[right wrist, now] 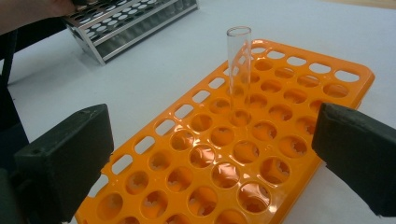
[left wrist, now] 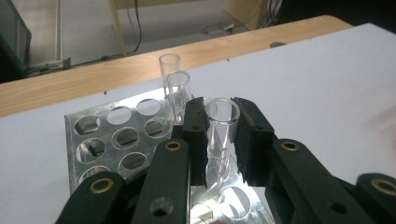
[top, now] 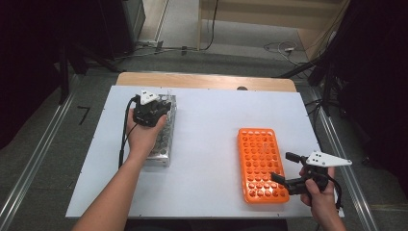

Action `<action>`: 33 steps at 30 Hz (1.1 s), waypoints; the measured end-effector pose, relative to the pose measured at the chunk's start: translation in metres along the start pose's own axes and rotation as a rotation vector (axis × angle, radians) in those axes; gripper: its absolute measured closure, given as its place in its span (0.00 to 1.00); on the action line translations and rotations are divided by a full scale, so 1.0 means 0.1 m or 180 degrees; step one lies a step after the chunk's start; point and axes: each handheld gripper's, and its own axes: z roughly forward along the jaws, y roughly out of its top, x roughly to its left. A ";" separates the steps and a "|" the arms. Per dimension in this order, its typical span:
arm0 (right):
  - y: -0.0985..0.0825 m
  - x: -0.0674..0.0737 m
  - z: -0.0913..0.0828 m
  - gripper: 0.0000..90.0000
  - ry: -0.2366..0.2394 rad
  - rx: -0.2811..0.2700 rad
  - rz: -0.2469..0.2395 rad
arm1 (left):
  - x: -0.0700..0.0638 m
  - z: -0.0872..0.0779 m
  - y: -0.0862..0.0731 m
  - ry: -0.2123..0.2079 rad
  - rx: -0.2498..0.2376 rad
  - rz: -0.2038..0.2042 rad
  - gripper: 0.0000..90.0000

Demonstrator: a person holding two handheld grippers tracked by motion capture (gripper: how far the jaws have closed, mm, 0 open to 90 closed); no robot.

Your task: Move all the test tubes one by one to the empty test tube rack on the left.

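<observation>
Metal rack (top: 161, 139) at table's left, lying lengthwise on the white table (top: 207, 120). Left gripper (left wrist: 219, 123) sits over its far end, jaws clamped on a clear glass tube (left wrist: 221, 126) just below the rim; the tube's lower part is down in a rack hole. Two more tubes (left wrist: 177, 86) stand just behind it in the far row, upright. Remaining holes I can see look bare. From overhead, the left hand (top: 144, 132) covers most of that end of the rack.

Centre of table bare.

Orange plastic rack (top: 260, 163) to the right, well apart from the metal one. One tube (right wrist: 238, 70) already stands upright in it, about mid-rack. Right gripper (top: 287, 169) hovers at the orange rack's near right corner, jaws wide apart with nothing between them, facing across the rack.

Step in hand, as I read it: transferring tubes from metal rack to orange rack, one at a time; this is the grasp, tube not yet lifted out.

Next move calls for a straight pull upward so the glass clears its hole without levering against the metal edge, then a carry across and a plumb descent into a free orange hole. Grip is on smooth glass; slipping is the risk.
</observation>
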 end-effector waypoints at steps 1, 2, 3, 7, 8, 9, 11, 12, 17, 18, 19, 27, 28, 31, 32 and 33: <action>0.00 0.00 0.00 0.00 -0.0004 0.0000 0.0000 | 0.00 0.00 0.00 -0.0001 0.0020 0.0002 0.84; 0.00 0.00 0.00 0.00 -0.0008 -0.0002 -0.0001 | 0.00 0.00 0.00 0.0002 0.0034 0.0000 0.84; 0.00 0.00 0.00 0.00 -0.0009 -0.0001 -0.0005 | 0.00 0.00 0.00 0.0004 0.0054 0.0000 0.84; 0.00 0.00 0.00 0.00 -0.0011 -0.0009 -0.0005 | 0.01 0.01 0.00 -0.0047 0.0151 -0.0043 0.83; 0.00 0.00 0.00 0.00 -0.0010 -0.0008 -0.0003 | 0.01 0.01 0.00 -0.0056 0.0128 -0.0046 0.81; 0.00 0.00 0.00 0.00 -0.0010 -0.0008 -0.0001 | 0.01 -0.01 0.00 -0.0078 0.0100 -0.0035 0.79; 0.00 0.00 0.00 0.00 -0.0008 -0.0007 -0.0002 | 0.00 -0.03 0.01 -0.0078 0.0071 -0.0036 0.74; 0.00 0.00 0.00 0.00 -0.0006 -0.0008 -0.0002 | 0.00 -0.05 0.02 -0.0092 0.0046 -0.0039 0.72; 0.01 0.02 0.02 0.00 -0.0004 -0.0003 -0.0010 | -0.01 -0.16 0.04 -0.0218 -0.0113 -0.0115 0.52; 0.01 0.02 0.02 0.00 -0.0005 0.0006 -0.0006 | -0.02 -0.19 0.04 -0.0266 -0.0134 -0.0143 0.49; 0.01 0.02 0.03 0.00 -0.0013 0.0013 -0.0001 | -0.02 -0.22 0.04 -0.0313 -0.0157 -0.0169 0.43; 0.05 0.03 0.06 0.00 -0.0008 0.0016 -0.0017 | -0.15 -0.53 -0.01 -0.0545 -0.0275 -0.0110 0.16; 0.05 0.03 0.06 0.00 -0.0014 0.0021 -0.0019 | -0.17 -0.57 -0.03 -0.0560 -0.0291 -0.0101 0.14; 0.07 0.03 0.09 0.00 -0.0018 0.0034 -0.0022 | -0.23 -0.69 -0.09 -0.0649 -0.0332 -0.0104 0.11; 0.07 0.02 0.10 0.00 -0.0011 0.0035 -0.0005 | -0.25 -0.73 -0.11 -0.0674 -0.0337 -0.0094 0.10; 0.08 0.02 0.10 0.01 -0.0006 0.0041 0.0001 | -0.27 -0.76 -0.13 -0.0686 -0.0339 -0.0082 0.09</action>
